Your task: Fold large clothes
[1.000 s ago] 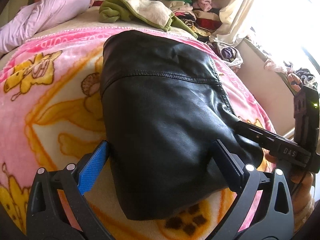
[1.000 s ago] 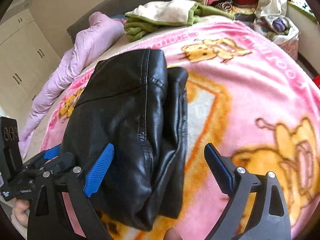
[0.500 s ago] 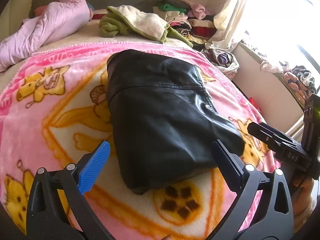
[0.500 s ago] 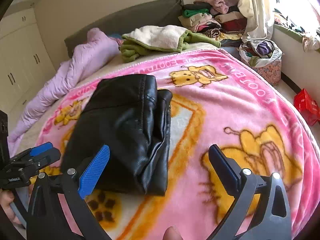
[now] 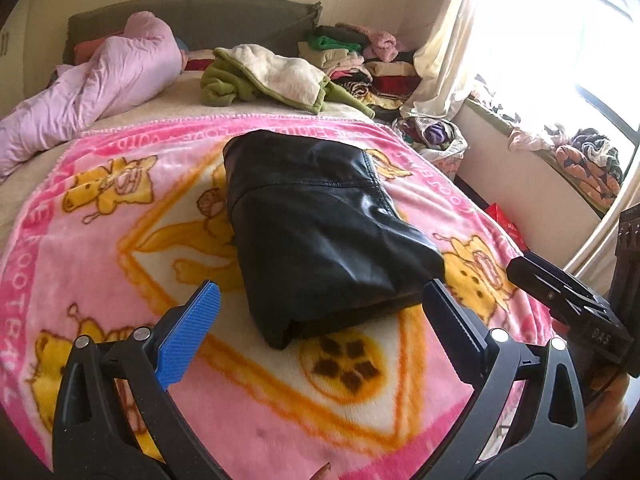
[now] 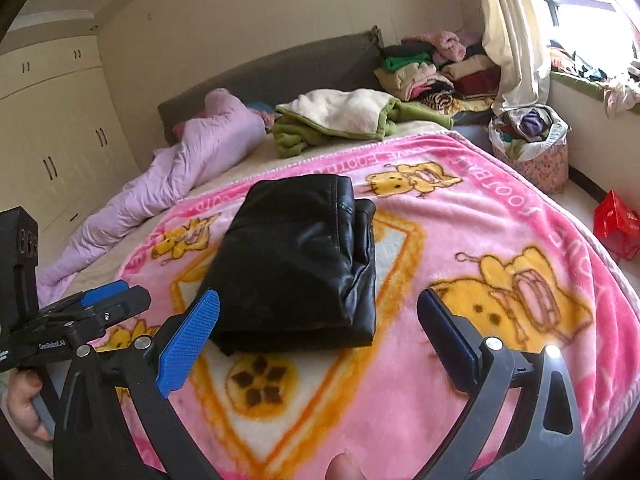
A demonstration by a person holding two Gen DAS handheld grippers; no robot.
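Black leather garment (image 5: 320,236): folded into a thick bundle, lying on the pink cartoon-print blanket (image 5: 100,248) near the middle of the bed, seam side up, touched by neither gripper.

Left gripper (image 5: 320,312): fingers wide apart, nothing between the pads; it hangs above the blanket just short of the bundle's near edge. One pad is blue (image 5: 188,336), the other dark.

Right gripper (image 6: 320,320): fingers wide apart, empty, also clear of the bundle and above the blanket. In the left wrist view its black body shows at the right edge.

Hand (image 6: 24,404): at the lower left of the right wrist view, wrapped round the left gripper's handle.

Behind the blanket: lilac quilt (image 5: 92,92) bunched by the dark headboard (image 6: 272,76); green and cream fleece (image 5: 276,76); stack of folded clothes (image 6: 432,72) in the corner; basket of clothes (image 6: 532,140) beside the bed; pale curtain (image 6: 516,32) at the window; red bag (image 6: 616,224) on the floor; cream wardrobe doors (image 6: 52,132) along the wall.
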